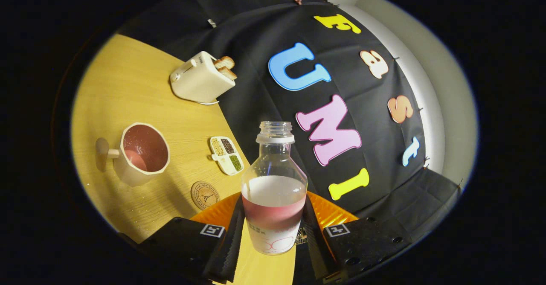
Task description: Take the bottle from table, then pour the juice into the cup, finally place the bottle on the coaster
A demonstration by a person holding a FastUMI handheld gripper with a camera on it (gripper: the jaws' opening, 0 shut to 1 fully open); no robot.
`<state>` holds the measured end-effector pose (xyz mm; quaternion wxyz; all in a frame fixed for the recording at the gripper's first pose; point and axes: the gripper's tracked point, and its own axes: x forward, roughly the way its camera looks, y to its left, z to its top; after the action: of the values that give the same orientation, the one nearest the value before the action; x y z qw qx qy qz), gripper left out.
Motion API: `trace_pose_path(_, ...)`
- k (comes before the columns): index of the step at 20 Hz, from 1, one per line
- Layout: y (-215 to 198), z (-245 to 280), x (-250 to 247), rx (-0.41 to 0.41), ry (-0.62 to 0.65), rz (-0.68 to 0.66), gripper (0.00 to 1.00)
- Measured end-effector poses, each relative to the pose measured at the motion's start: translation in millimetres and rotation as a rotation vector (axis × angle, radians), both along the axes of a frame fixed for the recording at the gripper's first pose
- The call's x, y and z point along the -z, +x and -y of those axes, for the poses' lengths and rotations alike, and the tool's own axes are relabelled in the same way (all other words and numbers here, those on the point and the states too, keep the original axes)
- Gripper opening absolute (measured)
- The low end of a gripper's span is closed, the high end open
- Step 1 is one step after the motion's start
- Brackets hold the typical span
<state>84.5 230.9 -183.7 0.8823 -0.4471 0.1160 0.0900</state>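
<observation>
I have the tongs [273, 229] closed down to the width of the bottle [274, 191], one finger pressing each side of its lower body, so it is gripped between them and lifted off the bench [128, 84]. The whole view is rolled over, the bench tipping away to one side, which tells me the tongs are turned well off level, though the bottle stands straight along the fingers with its open, capless neck pointing away from me. Pink juice fills the lower part of the bottle; the clear upper half is beaded inside. Just beyond the left finger lies the round coaster [205, 194], flat on the bench and apart from everything else. A little farther out from it is a small divided dish [226, 155] holding grains in separate compartments. Further left of those stands the cup [141, 153], its mouth turned toward me, pink inside, with a knob handle on its far side. Well beyond, near the bench's edge, sits a cream toaster [201, 78] with toast poking out. The bottle's base is cut off from me by the fingers, and its label is too blurred to make out.
</observation>
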Motion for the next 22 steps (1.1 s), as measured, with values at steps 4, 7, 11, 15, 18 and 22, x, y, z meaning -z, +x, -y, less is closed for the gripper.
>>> trace_pose_path(4,3,-9,2,-0.045,-0.134,0.024,0.70)
trace_pose_path(7,3,-21,4,-0.108,-0.203,0.042,0.70)
trace_pose_path(11,-3,-17,13,-0.121,-0.263,0.042,0.70)
trace_pose_path(15,1,-20,18,-0.142,-0.328,0.042,0.70)
trace_pose_path(18,0,-20,24,-0.160,-0.361,0.034,0.70)
trace_pose_path(22,-1,-22,31,-0.178,-0.396,0.023,0.70)
